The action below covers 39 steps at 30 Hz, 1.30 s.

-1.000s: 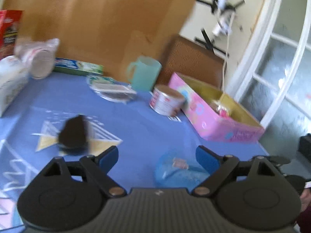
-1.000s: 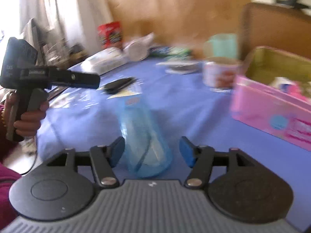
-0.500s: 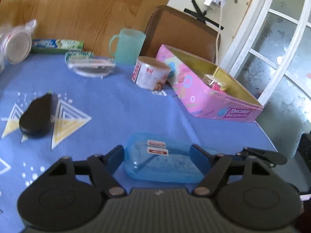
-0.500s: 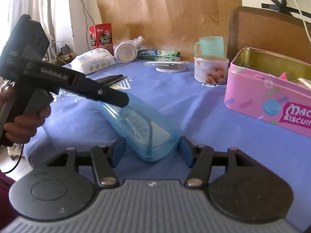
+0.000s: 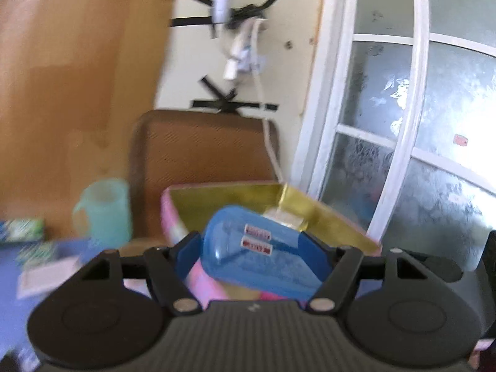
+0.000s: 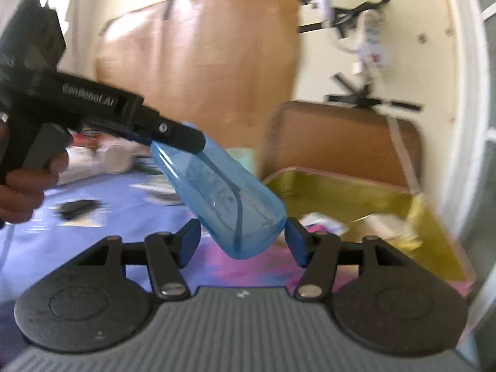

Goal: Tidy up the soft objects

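The translucent blue case (image 5: 260, 248) hangs in the air, clamped between the left tongs (image 5: 252, 252), over the near edge of the pink tin (image 6: 356, 198). Its lower end dips between the spread pads of the right tongs (image 6: 241, 238), which grip nothing. The blue-clothed counter (image 6: 117, 198) lies to the left.

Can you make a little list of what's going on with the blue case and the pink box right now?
held thing: blue case, see-through, lifted off the table
holder: left gripper, shut on the case
other gripper: right gripper, open, the case's end between its fingers
pink box: open, gold inside, some wrappers in it
nearby: green cup
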Available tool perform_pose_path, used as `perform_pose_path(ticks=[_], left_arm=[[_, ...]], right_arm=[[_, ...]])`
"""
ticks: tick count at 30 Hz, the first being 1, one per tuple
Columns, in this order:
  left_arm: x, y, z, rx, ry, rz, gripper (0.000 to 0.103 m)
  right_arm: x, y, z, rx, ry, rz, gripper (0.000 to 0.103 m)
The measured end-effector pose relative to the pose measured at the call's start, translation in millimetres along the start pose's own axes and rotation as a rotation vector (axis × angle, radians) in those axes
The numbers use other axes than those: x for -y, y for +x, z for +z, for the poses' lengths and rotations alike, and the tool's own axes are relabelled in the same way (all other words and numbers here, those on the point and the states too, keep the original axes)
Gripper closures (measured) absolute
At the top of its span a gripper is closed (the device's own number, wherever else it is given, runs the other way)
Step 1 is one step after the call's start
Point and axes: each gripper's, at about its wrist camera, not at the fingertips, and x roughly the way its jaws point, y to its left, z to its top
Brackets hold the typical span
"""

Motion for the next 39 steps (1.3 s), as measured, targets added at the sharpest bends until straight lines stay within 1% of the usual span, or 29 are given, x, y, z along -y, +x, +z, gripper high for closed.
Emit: perform_pose_path(ticks=[1,2,3,4,5,6,7,8,9,11,12,14,17,19,22,24,25,27,28,29,30,32,33,34,36,38,39], left_arm=[[5.5,11.8,3.0,-0.003,0.005,-0.001,0.027],[10.2,25.3,4.6,-0.015,0.011,0.015,0.026],[14.2,36.2,4.6,-0.03,0.017,0.041,0.028],[15.7,42.3,1.9,-0.048,0.016,0.054,0.03],[14.3,43.7,-2.1,-0.067,0.001,0.051,0.031],[10.6,39.3,-8.1,-0.078,-0.02,0.033,0.031],[5.7,31.8,-14.7,-0.08,-0.029,0.018,0.03],[2.7,22.7,-22.1,-0.079,-0.021,0.02,0.029],[-2.8,13.2,-28.2,-0.077,-0.01,0.027,0.028],[-12.0,-6.8,-43.8,-0.079,0.007,0.045,0.026],[-18.4,-18.5,-53.7,-0.087,0.017,0.061,0.026],[-30.7,-38.2,-68.7,-0.103,0.032,0.103,0.026],[-57.4,-73.5,-91.4,-0.113,0.032,0.199,0.026],[-81.4,-101.2,-102.4,-0.09,-0.009,0.267,0.026],[-128.5,-134.2,-112.1,-0.052,-0.132,0.371,0.026],[-161.1,-149.3,-118.3,-0.032,-0.211,0.455,0.026],[-173.9,-152.6,-121.1,-0.024,-0.238,0.485,0.026],[-195.0,-155.1,-125.9,-0.012,-0.293,0.515,0.026],[-201.4,-155.8,-129.1,0.0,-0.313,0.511,0.026],[-205.2,-155.0,-132.2,0.013,-0.323,0.507,0.026],[-208.0,-152.6,-135.4,0.019,-0.329,0.512,0.026],[-208.7,-149.9,-143.8,0.023,-0.336,0.509,0.026],[-209.8,-150.3,-145.4,0.022,-0.347,0.499,0.026],[-209.5,-153.9,-146.0,0.048,-0.35,0.483,0.025],[-211.2,-160.2,-146.6,0.082,-0.366,0.459,0.025],[-214.0,-165.4,-147.7,0.093,-0.392,0.446,0.025],[-217.0,-166.9,-147.9,0.098,-0.405,0.44,0.025]], right_arm=[[7.3,11.0,-0.3,0.004,-0.021,-0.058,0.041],[17.4,24.1,-3.0,-0.002,-0.036,-0.123,0.041],[24.3,35.9,-5.6,-0.018,-0.042,-0.199,0.04],[32.0,44.9,-9.1,-0.031,-0.043,-0.256,0.04],[39.1,48.8,-12.4,-0.043,-0.029,-0.288,0.04],[43.8,48.3,-14.3,-0.048,0.003,-0.3,0.04],[48.0,44.6,-16.1,-0.038,0.043,-0.287,0.04],[48.8,39.4,-17.5,-0.022,0.079,-0.264,0.04],[49.0,35.5,-18.9,-0.016,0.103,-0.247,0.04],[45.3,31.0,-19.7,-0.009,0.118,-0.243,0.04],[43.0,28.2,-18.6,0.001,0.132,-0.222,0.041],[31.4,24.9,-10.8,0.021,0.165,-0.147,0.041],[6.8,32.0,5.1,0.03,0.195,0.009,0.041],[-12.4,45.0,16.9,0.014,0.197,0.109,0.041],[-49.4,72.2,31.4,-0.032,0.202,0.248,0.041],[-75.1,97.1,40.6,-0.075,0.21,0.31,0.041],[-88.1,113.3,47.5,-0.101,0.222,0.336,0.041],[-111.9,149.0,60.9,-0.149,0.257,0.386,0.04],[-123.4,172.5,68.4,-0.181,0.277,0.391,0.038],[-133.8,199.3,74.7,-0.22,0.3,0.38,0.036],[-141.4,219.7,76.7,-0.251,0.325,0.362,0.03],[-159.1,265.9,80.7,-0.315,0.342,0.332,0.027],[-167.0,285.7,80.7,-0.352,0.333,0.306,0.024],[-176.0,306.2,78.8,-0.399,0.328,0.272,0.021],[-188.4,341.6,73.1,-0.477,0.316,0.222,0.02],[-197.4,360.0,68.8,-0.499,0.27,0.157,0.017],[-202.1,368.0,68.1,-0.509,0.238,0.141,0.016]])
